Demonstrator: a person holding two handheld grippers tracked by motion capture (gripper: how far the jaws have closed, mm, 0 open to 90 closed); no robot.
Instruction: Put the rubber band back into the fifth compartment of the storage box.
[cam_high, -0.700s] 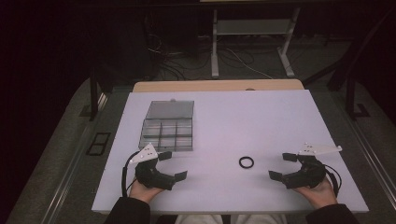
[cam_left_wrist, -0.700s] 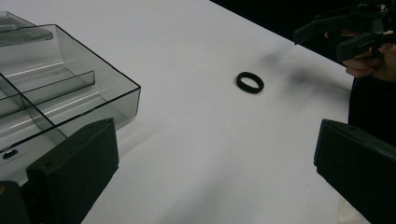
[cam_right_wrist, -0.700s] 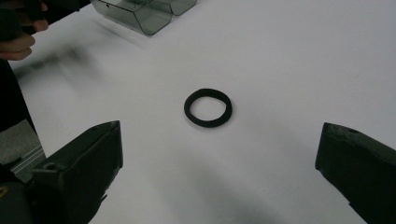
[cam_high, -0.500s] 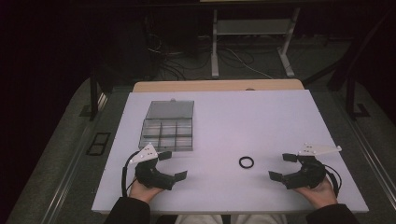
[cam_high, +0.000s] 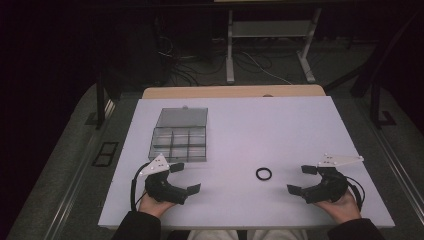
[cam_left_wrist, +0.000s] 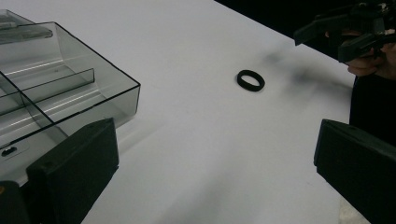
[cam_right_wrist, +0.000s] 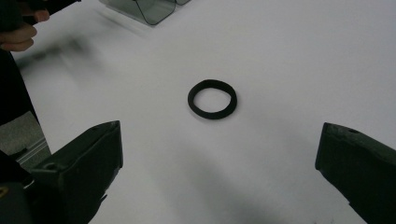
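Hands of a person at the near table edge, each holding a two-jaw gripper. Left gripper (cam_high: 184, 178) low on the white table (cam_high: 280, 125), jaws spread wide and empty, pointing toward the right. Right gripper (cam_high: 301, 179) opposite, jaws likewise wide apart, holding nothing, pointing toward the left. Black rubber ring (cam_high: 264, 174) flat on the table between the two grippers, closer to the right gripper, just ahead of its open jaws, touching neither. Same ring centred beyond the right gripper's jaws in the right gripper view (cam_right_wrist: 212, 99), and farther off in the left gripper view (cam_left_wrist: 251, 80). Clear plastic compartment box (cam_high: 179, 137) just beyond the left gripper, lid open and lying back, compartments seemingly empty. Farther back, a wooden strip at the table's far edge, then dim floor with cables.
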